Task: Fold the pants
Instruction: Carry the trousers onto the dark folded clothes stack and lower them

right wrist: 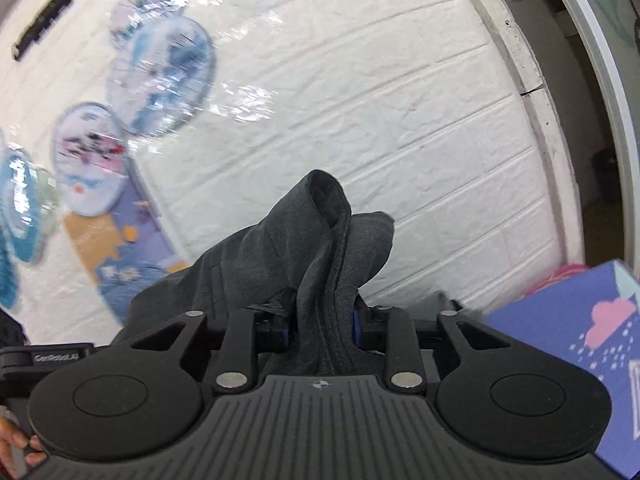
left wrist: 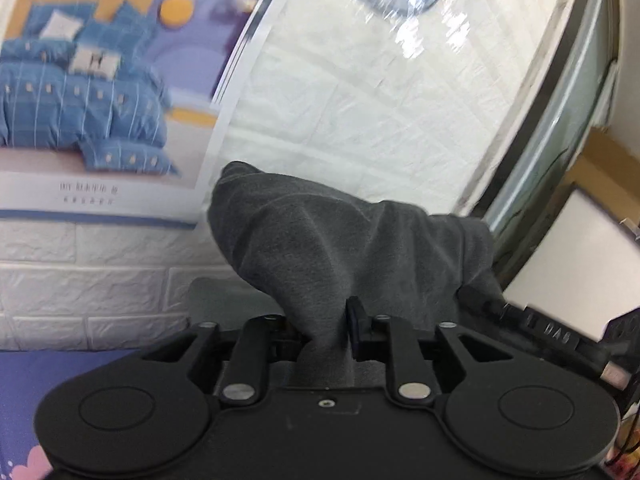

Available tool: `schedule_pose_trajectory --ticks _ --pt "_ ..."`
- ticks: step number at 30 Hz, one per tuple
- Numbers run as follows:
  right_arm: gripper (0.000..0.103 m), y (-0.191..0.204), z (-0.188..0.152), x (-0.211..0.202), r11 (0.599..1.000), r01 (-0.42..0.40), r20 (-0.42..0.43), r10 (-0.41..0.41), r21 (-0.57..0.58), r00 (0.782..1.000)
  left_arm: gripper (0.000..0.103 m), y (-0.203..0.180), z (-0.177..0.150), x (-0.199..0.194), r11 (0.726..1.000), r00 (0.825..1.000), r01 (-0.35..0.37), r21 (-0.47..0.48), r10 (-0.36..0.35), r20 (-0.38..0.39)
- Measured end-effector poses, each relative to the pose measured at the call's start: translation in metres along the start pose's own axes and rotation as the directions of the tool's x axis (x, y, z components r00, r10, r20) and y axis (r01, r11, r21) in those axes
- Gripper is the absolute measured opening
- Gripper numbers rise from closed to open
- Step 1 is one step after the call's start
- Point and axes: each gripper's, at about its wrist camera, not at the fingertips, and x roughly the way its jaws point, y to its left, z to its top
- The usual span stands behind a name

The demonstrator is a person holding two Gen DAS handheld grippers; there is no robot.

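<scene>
The dark grey pants (left wrist: 320, 248) are lifted in the air in front of a white brick wall. My left gripper (left wrist: 326, 328) is shut on a bunched fold of the pants, which rises above the jaws and hides the fingertips. My right gripper (right wrist: 322, 328) is shut on another part of the pants (right wrist: 304, 248), with a hemmed edge standing up between its blue-padded jaws. The right gripper's body also shows at the right edge of the left wrist view (left wrist: 560, 336). The rest of the pants hangs out of view.
A bedding poster (left wrist: 92, 92) hangs on the white brick wall (left wrist: 360, 112) to the left. Shiny round stickers (right wrist: 160, 76) are on the wall. A purple patterned surface (right wrist: 580, 344) lies low right. A glass door frame (left wrist: 560, 112) stands to the right.
</scene>
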Motion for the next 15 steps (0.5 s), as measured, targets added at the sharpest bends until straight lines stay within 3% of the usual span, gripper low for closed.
schedule_pose_trajectory --ticks 2,5,6,9,12,15 --pt "0.099 -0.01 -0.009 0.011 0.991 0.13 0.001 -0.13 0.01 0.991 0.048 0.016 -0.013 0.017 0.997 0.995 -0.079 -0.006 0.078 -0.054" --pt "0.097 -0.017 -0.02 0.006 0.987 0.162 0.031 -0.162 0.0 0.986 0.055 0.04 -0.023 0.01 0.996 0.996 -0.083 -0.043 0.081 -0.048" --pt "0.097 -0.014 -0.022 -0.001 0.985 0.175 0.068 -0.173 -0.017 0.983 0.05 0.042 -0.022 0.002 0.995 0.996 -0.083 -0.049 0.082 -0.029" --pt "0.09 0.003 -0.023 -0.022 0.984 0.156 0.192 -0.136 -0.089 0.972 0.049 0.025 -0.009 -0.018 0.993 0.992 -0.115 0.038 0.112 0.061" --pt "0.086 0.024 -0.024 -0.023 0.981 0.086 0.173 -0.056 -0.173 0.983 0.051 -0.001 0.002 -0.035 0.992 0.989 -0.076 0.096 0.063 0.136" --pt "0.082 0.041 -0.032 -0.006 0.964 0.067 0.126 -0.035 -0.258 0.991 0.06 -0.028 -0.002 -0.025 0.976 0.99 -0.079 0.204 0.053 0.132"
